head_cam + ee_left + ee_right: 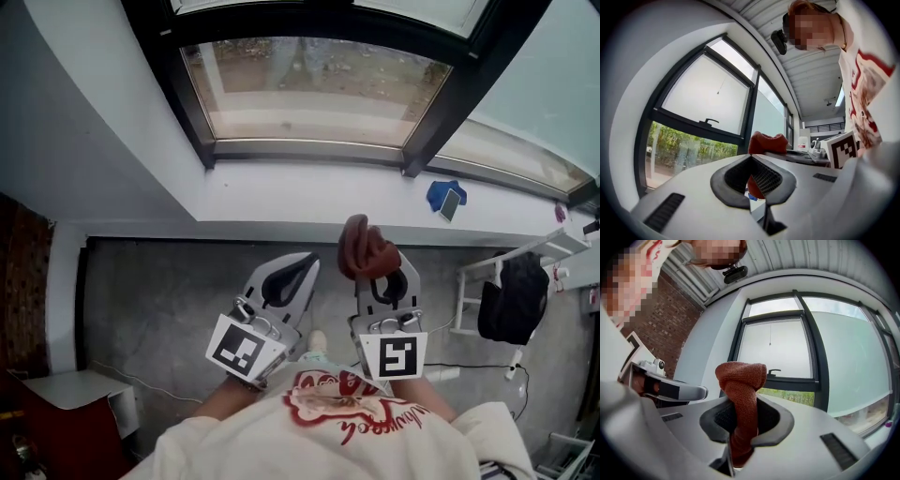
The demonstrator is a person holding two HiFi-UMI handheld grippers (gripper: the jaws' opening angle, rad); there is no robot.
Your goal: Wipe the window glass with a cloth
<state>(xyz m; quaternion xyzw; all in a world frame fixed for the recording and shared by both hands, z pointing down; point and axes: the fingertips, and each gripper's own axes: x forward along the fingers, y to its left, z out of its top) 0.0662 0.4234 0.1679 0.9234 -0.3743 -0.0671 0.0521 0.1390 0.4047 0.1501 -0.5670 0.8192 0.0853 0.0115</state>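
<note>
Right gripper [379,267] is clamped on the rust cloth [366,246], whose tail is buried between the jaws. Left gripper [307,263] is pinched together and empty. Window glass [319,89] at twelve o'clock, top cut off. A small blue thing [446,198] on the sill [281,197] at one o'clock is hard to identify. Black bag [514,298] at three.

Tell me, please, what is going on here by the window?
A person holds a two-jaw gripper in each hand before the black-framed window glass. The right gripper is shut on a bunched rust-red knitted cloth, raised near the sill but not on the glass. The left gripper is shut and empty.
</note>
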